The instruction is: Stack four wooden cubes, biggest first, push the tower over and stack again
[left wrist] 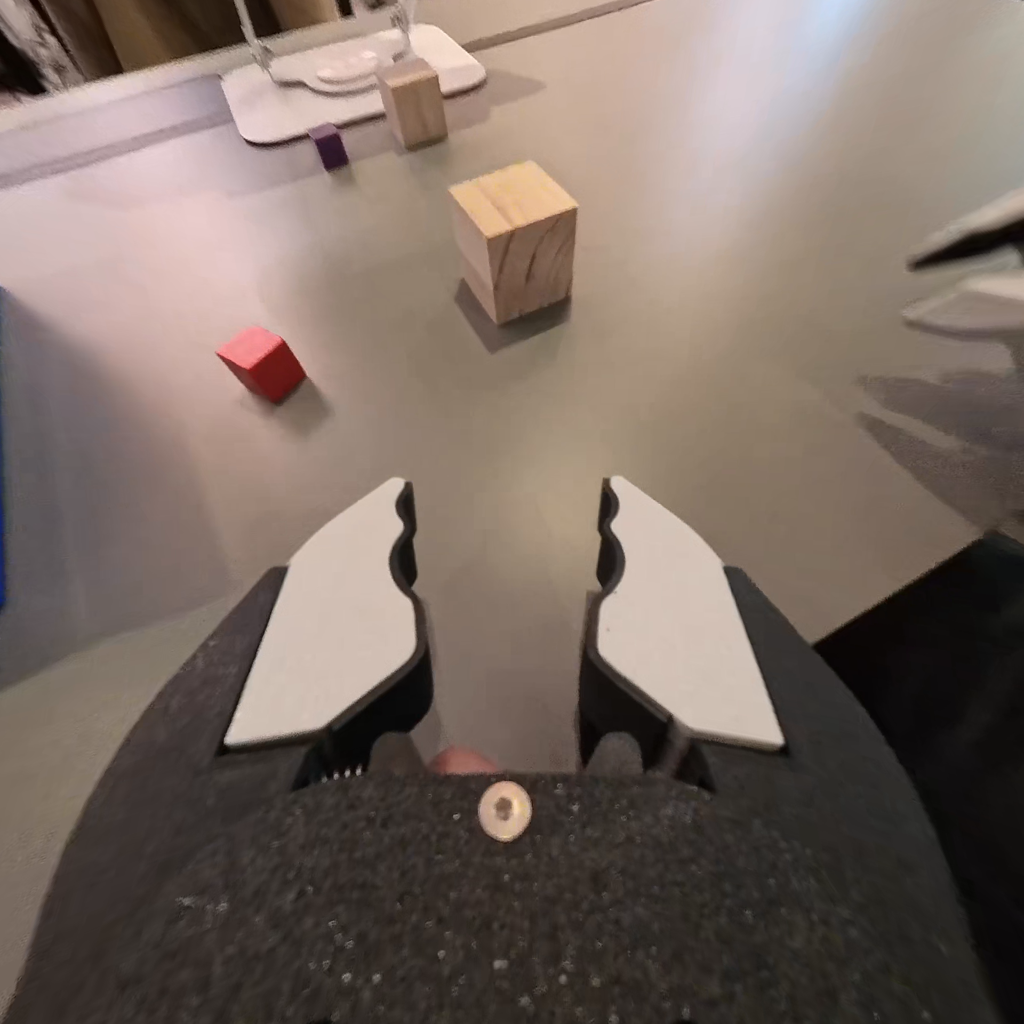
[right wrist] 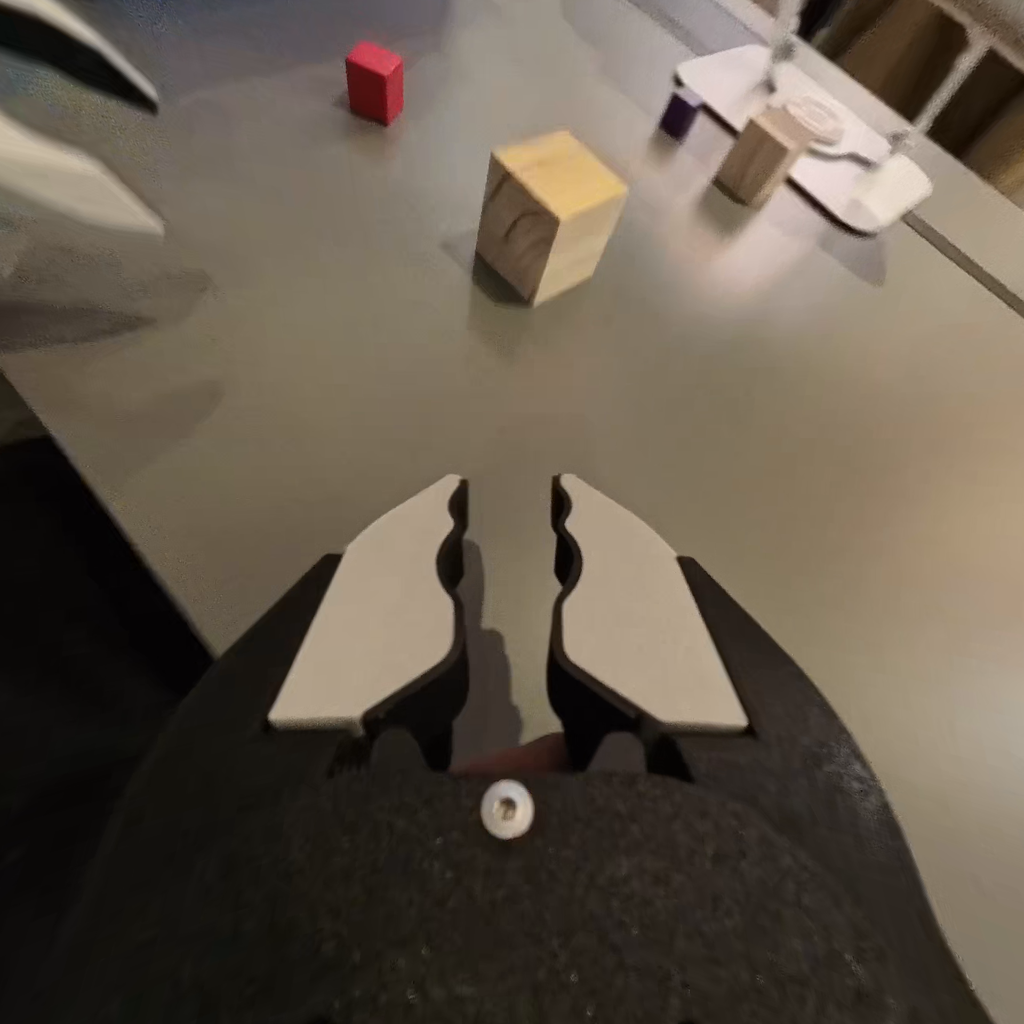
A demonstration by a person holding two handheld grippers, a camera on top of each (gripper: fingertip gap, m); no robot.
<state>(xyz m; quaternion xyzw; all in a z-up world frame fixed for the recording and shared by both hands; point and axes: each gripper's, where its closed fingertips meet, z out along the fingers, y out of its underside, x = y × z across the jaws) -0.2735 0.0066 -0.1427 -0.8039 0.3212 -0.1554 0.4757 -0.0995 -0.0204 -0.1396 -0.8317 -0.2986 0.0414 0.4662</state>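
Four cubes stand apart on the grey table (left wrist: pixel 692 277). The biggest plain wooden cube (left wrist: pixel 512 241) (right wrist: pixel 548 219) is in the middle. A smaller plain wooden cube (left wrist: pixel 414 105) (right wrist: pixel 756 158) and a small purple cube (left wrist: pixel 331 145) (right wrist: pixel 681 113) sit farther back by a white base. A red cube (left wrist: pixel 261 363) (right wrist: pixel 374 82) lies to the left. My left gripper (left wrist: pixel 507 490) is open and empty, short of the big cube. My right gripper (right wrist: pixel 510 485) is open and empty, also short of it. Each gripper shows blurred at the other view's edge (left wrist: pixel 975 271) (right wrist: pixel 72 144).
A white flat base (left wrist: pixel 354 77) (right wrist: pixel 803 138) with a clear stand on it sits at the table's far side. The table's near edge (left wrist: pixel 886 587) (right wrist: pixel 111 532) drops to dark floor. A blue object (left wrist: pixel 4 443) is at the left edge. It is some 12 cm from my left tips to the red cube (left wrist: pixel 261 363). It is also in sight in the right wrist view (right wrist: pixel 361 71).
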